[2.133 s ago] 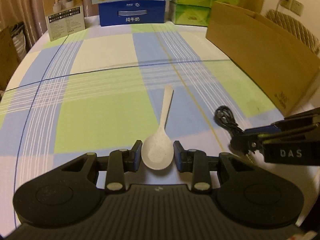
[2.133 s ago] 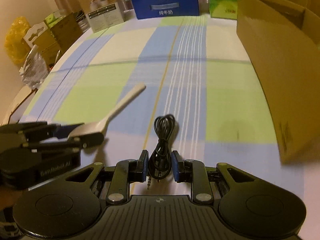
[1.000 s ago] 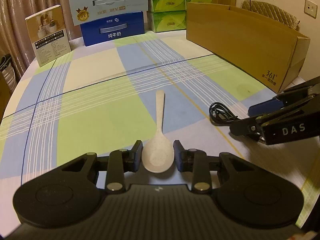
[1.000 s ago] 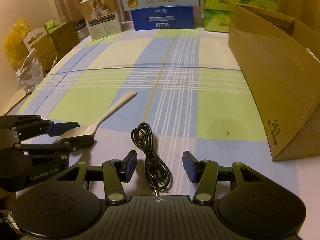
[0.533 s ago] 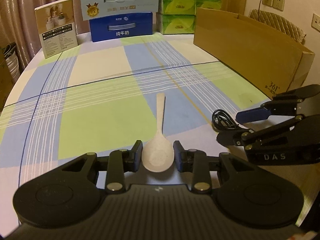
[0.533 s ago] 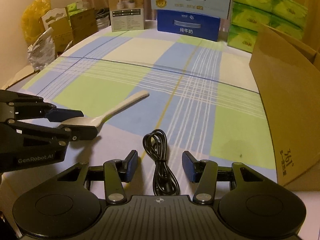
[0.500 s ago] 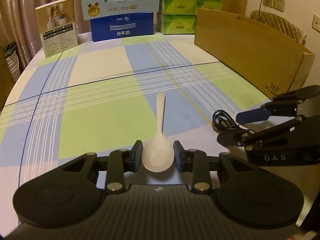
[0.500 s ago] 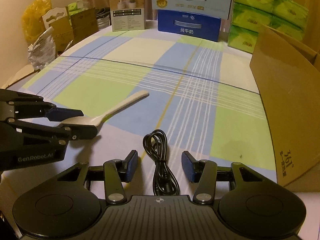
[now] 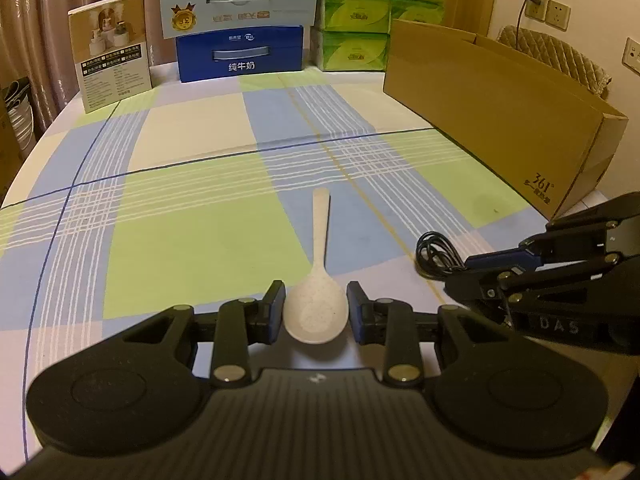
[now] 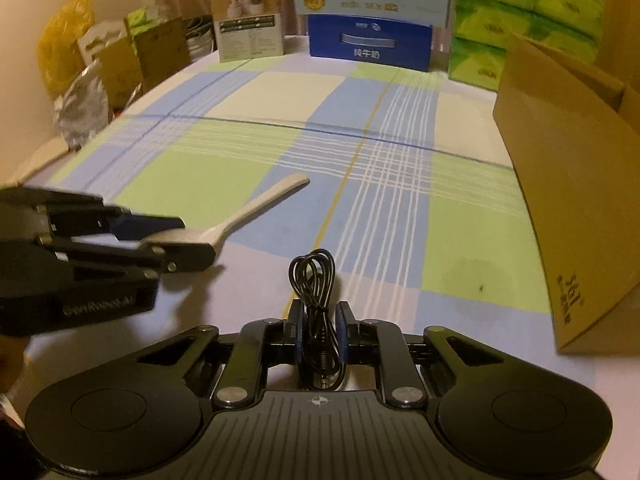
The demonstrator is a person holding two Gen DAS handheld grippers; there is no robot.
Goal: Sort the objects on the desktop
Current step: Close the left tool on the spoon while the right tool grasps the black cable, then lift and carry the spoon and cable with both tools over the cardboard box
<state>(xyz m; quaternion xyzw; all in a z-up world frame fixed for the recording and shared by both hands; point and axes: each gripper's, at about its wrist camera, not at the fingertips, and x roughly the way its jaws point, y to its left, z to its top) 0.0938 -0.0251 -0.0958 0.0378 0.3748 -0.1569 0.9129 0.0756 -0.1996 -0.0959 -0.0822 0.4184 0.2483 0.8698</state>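
Note:
A cream plastic spoon (image 9: pixel 318 280) lies on the checked tablecloth, handle pointing away. My left gripper (image 9: pixel 316 306) has its jaws against both sides of the spoon's bowl. It also shows in the right wrist view (image 10: pixel 176 246), with the spoon (image 10: pixel 256 208) sticking out of it. A coiled black cable (image 10: pixel 316 280) lies near the table's front. My right gripper (image 10: pixel 318 330) is shut on the cable's near end. In the left wrist view the cable (image 9: pixel 434 254) pokes out of the right gripper (image 9: pixel 476 270).
An open brown cardboard box (image 9: pixel 500 112) lies along the right side of the table. At the back stand a blue milk carton (image 9: pixel 240 54), green tissue packs (image 9: pixel 356 12) and a small product box (image 9: pixel 110 50). Bags and cartons (image 10: pixel 100 64) sit off the left edge.
My right gripper was open around the cable half a second ago and has now shut on it. My left gripper stays on the spoon's bowl.

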